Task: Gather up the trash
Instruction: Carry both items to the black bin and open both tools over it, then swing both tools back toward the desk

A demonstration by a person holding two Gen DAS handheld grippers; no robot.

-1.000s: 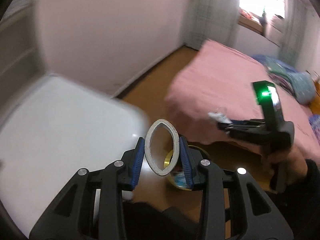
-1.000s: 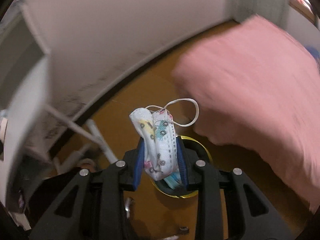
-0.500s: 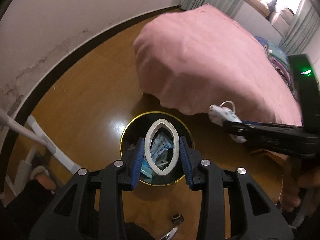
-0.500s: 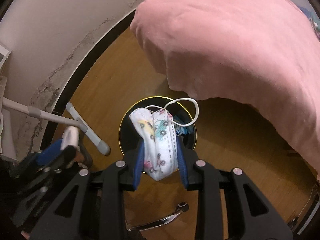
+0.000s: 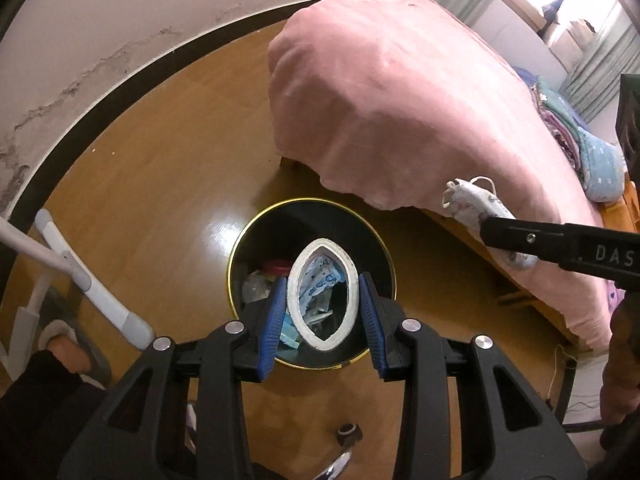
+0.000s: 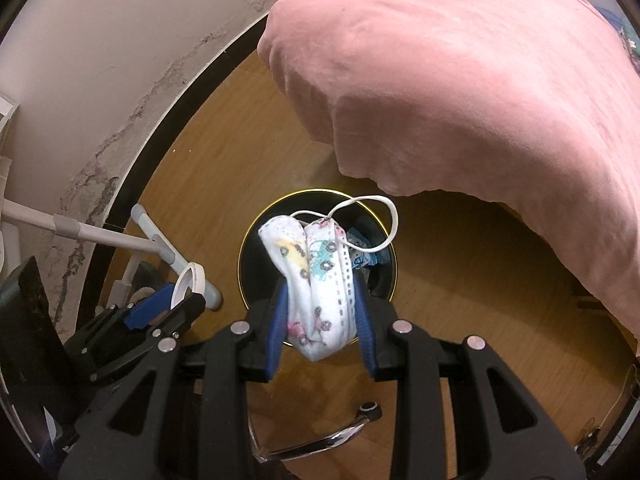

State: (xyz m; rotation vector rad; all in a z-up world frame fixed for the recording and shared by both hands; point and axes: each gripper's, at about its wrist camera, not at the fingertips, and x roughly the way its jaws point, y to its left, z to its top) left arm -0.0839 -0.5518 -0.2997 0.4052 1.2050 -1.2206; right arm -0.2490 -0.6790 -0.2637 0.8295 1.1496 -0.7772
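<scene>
On the wooden floor (image 5: 152, 208) by the pink bed (image 5: 400, 92), the left gripper (image 5: 323, 304) pinches a squashed white ring (image 5: 322, 298) and the right gripper (image 6: 320, 316), lettered "DAS", clamps a printed mask (image 6: 320, 280) over the black bin (image 5: 260, 248)

A white face mask (image 6: 320, 292) printed with teal and yellow cars and pink figures, its ear loop white, sits between blue-padded black jaws. A white squashed ring (image 5: 323, 294) is framed by matching blue pads. Below, a black bin (image 5: 308, 216) with a gold rim holds blue-printed wrappers and a red scrap. The floor (image 5: 152, 184) is honey-brown wood; the bedspread (image 6: 480, 80) is plain dusty pink.
</scene>
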